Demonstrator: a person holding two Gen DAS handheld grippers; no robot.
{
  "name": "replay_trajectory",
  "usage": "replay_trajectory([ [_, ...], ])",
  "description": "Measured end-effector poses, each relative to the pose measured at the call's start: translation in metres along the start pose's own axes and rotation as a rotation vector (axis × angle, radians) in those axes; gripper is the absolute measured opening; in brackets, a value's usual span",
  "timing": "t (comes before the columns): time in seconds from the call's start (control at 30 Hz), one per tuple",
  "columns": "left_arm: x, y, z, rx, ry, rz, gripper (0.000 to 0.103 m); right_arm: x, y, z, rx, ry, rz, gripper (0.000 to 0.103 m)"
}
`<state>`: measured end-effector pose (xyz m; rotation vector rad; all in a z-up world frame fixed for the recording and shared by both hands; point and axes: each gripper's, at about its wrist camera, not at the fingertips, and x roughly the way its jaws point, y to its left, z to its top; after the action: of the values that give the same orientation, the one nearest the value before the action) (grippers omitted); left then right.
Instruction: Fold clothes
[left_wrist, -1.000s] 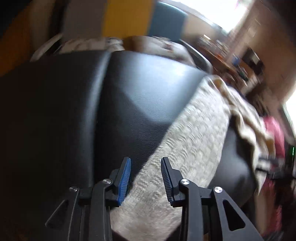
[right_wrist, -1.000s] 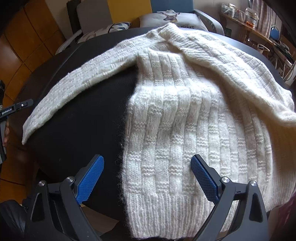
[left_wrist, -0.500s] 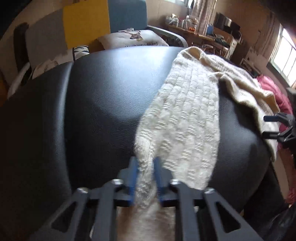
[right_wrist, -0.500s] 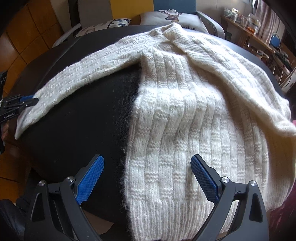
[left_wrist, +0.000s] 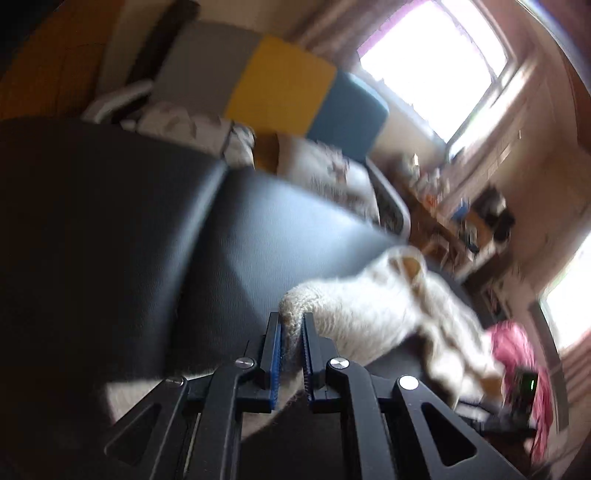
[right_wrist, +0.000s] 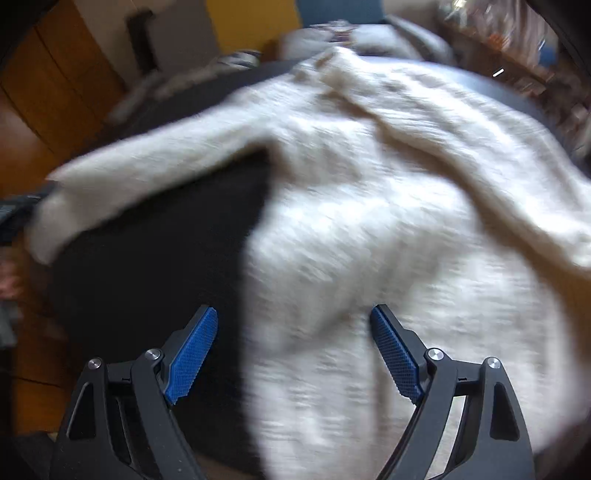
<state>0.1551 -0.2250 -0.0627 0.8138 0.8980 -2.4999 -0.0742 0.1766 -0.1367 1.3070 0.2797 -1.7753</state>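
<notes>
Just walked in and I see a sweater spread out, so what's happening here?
A person with a claw in each hand is folding a cream knit sweater on a black padded surface. The left claw has just closed on the end of a sleeve and holds it pinched. The right claw is open over the sweater's body near the hem, its jaws having just narrowed a little, gripping nothing. The fold itself isn't made yet.

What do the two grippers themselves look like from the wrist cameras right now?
Both match. The left gripper and right gripper have matte black linkage arms with triangular cutouts, round silver pivot screws, and blue textured pads lining the fingers' inner faces. No cables, markings or sleeves are visible.
</notes>
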Motion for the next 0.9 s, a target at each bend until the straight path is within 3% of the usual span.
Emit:
replay_trajectory([
  [0.07, -0.003, 0.001, 0.016, 0.006, -0.037, 0.055, 0.009, 0.007, 0.010, 0.004, 0.011, 0.019, 0.091, 0.087],
  [0.17, 0.002, 0.013, 0.034, 0.004, -0.032, 0.163, 0.009, 0.020, 0.031, 0.007, -0.006, 0.017, 0.089, 0.095],
  [0.33, 0.016, 0.033, 0.033, 0.017, 0.000, 0.337, 0.009, 0.033, 0.064, 0.009, -0.050, 0.016, 0.152, 0.095],
  [0.47, 0.029, 0.054, 0.022, -0.026, 0.069, 0.383, 0.010, 0.028, 0.081, 0.010, -0.103, -0.016, 0.147, 0.095],
  [0.57, 0.030, 0.063, 0.013, -0.063, 0.094, 0.380, 0.013, -0.009, 0.075, 0.009, -0.172, -0.117, 0.020, 0.095],
  [0.7, 0.025, 0.061, 0.006, -0.062, 0.105, 0.370, 0.016, -0.066, 0.046, 0.004, -0.299, -0.230, -0.345, 0.095],
  [0.8, 0.022, 0.056, 0.001, -0.051, 0.115, 0.362, 0.016, -0.082, 0.014, -0.010, -0.455, -0.191, -0.622, 0.095],
  [0.9, 0.019, 0.050, -0.003, -0.067, 0.122, 0.340, 0.017, -0.077, -0.011, -0.022, -0.554, -0.117, -0.784, 0.095],
])
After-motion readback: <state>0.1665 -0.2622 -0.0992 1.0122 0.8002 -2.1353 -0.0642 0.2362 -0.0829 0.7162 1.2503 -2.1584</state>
